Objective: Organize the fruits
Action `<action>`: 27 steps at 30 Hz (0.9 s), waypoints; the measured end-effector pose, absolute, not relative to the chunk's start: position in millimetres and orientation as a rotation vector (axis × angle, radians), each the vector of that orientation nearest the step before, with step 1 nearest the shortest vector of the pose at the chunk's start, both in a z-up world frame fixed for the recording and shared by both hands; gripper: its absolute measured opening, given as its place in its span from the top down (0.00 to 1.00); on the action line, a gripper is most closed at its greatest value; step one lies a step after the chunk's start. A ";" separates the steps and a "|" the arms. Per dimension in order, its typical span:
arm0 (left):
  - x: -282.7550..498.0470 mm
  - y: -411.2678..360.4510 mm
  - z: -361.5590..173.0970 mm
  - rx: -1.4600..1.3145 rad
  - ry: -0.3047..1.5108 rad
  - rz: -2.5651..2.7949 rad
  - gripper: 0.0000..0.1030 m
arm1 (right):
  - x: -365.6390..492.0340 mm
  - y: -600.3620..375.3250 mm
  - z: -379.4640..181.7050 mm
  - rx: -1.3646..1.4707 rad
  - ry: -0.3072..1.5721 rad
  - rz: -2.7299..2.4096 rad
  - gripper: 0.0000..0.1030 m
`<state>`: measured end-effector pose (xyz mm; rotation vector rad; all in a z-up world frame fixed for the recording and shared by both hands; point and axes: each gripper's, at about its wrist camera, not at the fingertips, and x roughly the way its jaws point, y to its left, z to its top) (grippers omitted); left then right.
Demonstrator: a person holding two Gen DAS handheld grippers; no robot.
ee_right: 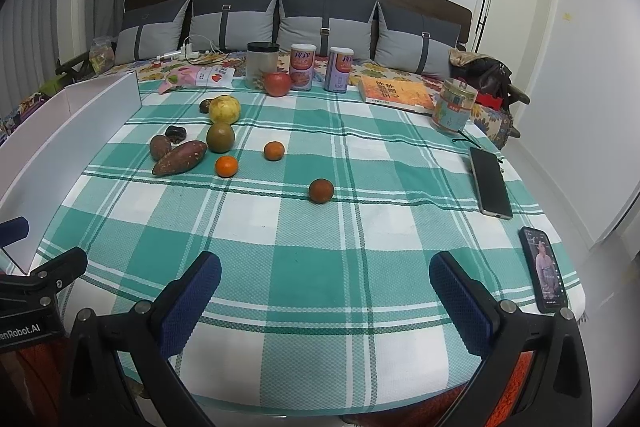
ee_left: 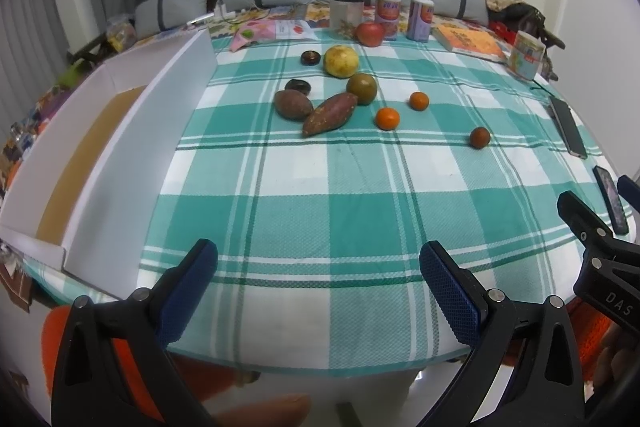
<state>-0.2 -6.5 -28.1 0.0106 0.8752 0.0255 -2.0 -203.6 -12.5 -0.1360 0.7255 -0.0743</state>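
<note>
Fruits lie on a green checked tablecloth (ee_left: pixel 320 211): a sweet potato (ee_left: pixel 330 113), a brown oval fruit (ee_left: pixel 292 105), a green-brown round fruit (ee_left: pixel 362 89), a yellow fruit (ee_left: pixel 341 61), a red apple (ee_left: pixel 370 33), two oranges (ee_left: pixel 387 118) (ee_left: pixel 419 101), a dark orange fruit (ee_left: pixel 479 137) and two small dark fruits (ee_left: pixel 298 85) (ee_left: pixel 310 57). A white open box (ee_left: pixel 120 155) stands at the left. My left gripper (ee_left: pixel 318 287) is open and empty over the near table edge. My right gripper (ee_right: pixel 324 291) is open and empty, also near the front edge; the dark orange fruit (ee_right: pixel 321 190) lies ahead of it.
Jars and cans (ee_right: pixel 303 72) stand along the far edge, with a book (ee_right: pixel 396 91) and a tin (ee_right: pixel 454 105) at the right. Two phones (ee_right: pixel 490 182) (ee_right: pixel 545 269) lie on the right side. A cushioned bench (ee_right: pixel 280 23) is behind.
</note>
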 end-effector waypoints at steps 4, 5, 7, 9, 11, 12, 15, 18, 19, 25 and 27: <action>-0.2 -6.1 -30.4 0.010 0.877 0.027 0.01 | -2.3 -205.2 -14.2 -0.132 0.727 -0.076 0.00; -0.1 -6.2 -30.2 0.010 0.877 0.027 0.01 | -2.2 -205.0 -14.1 -0.133 0.727 -0.076 0.00; -0.4 -5.8 -30.8 0.009 0.878 0.027 0.01 | -2.0 -205.6 -14.7 -0.132 0.728 -0.076 0.00; -0.1 -6.1 -30.2 0.010 0.878 0.026 0.01 | -2.1 -205.4 -14.4 -0.132 0.728 -0.075 0.00; -0.3 -5.8 -31.7 0.009 0.880 0.027 0.01 | -2.1 -205.8 -14.7 -0.132 0.729 -0.075 0.00; -0.8 -5.4 -32.4 0.009 0.880 0.027 0.01 | -2.1 -206.1 -14.9 -0.131 0.729 -0.075 0.00; -0.5 -5.4 -32.7 0.008 0.881 0.028 0.01 | -2.0 -205.7 -15.3 -0.130 0.728 -0.076 0.00; 0.1 -4.9 -34.6 0.006 0.886 0.029 0.01 | -1.8 -206.1 -15.8 -0.129 0.730 -0.076 0.00; -0.3 -4.7 -35.9 0.006 0.888 0.029 0.01 | -1.6 -206.1 -16.4 -0.128 0.730 -0.076 0.00; 5.3 -4.6 -40.8 0.006 0.908 0.030 0.01 | 0.8 -206.3 -23.5 -0.121 0.741 -0.076 0.00; 12.9 -5.0 -47.7 0.009 0.921 0.020 0.01 | 8.2 -207.7 -30.1 -0.113 0.756 -0.066 0.00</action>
